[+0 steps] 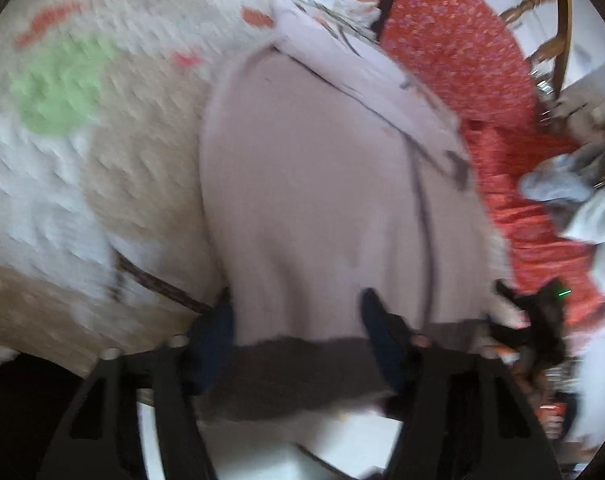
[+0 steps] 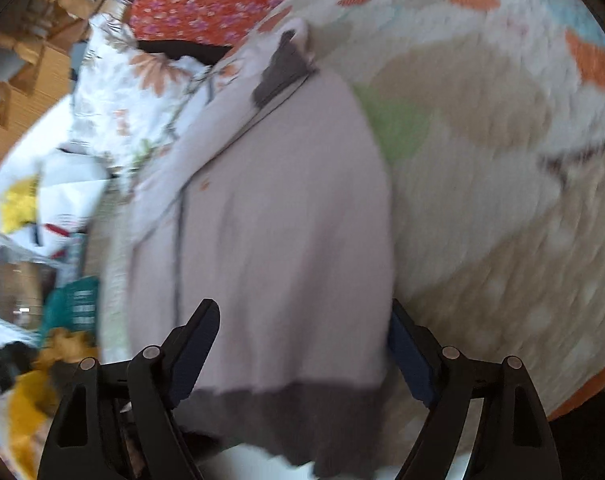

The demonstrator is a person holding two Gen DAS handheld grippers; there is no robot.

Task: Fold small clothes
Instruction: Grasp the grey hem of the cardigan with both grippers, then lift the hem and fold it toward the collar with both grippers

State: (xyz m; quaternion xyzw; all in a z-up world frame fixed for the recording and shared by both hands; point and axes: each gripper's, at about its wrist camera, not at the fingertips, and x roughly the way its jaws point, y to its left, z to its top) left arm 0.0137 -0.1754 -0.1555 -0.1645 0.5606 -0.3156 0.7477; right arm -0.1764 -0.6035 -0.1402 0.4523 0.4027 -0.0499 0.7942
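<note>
A pale lilac small garment (image 1: 314,184) with a dark grey hem band (image 1: 294,376) lies on a patterned quilt (image 1: 82,140). It also shows in the right wrist view (image 2: 270,208), with its grey hem (image 2: 294,416) nearest the camera. My left gripper (image 1: 296,316) is open, its blue-padded fingers (image 1: 376,320) straddling the hem end of the garment. My right gripper (image 2: 302,332) is open too, one finger on each side of the garment's hem end. The other gripper shows as a dark shape (image 1: 538,320) at the right of the left wrist view. Both views are motion-blurred.
A red floral cloth (image 1: 462,52) and a white floral cloth (image 2: 122,92) lie beside the garment. Pale blue clothes (image 1: 574,200) lie to the right. A wooden chair (image 1: 542,8) stands behind. Yellow items and boxes (image 2: 30,380) lie on the floor at left.
</note>
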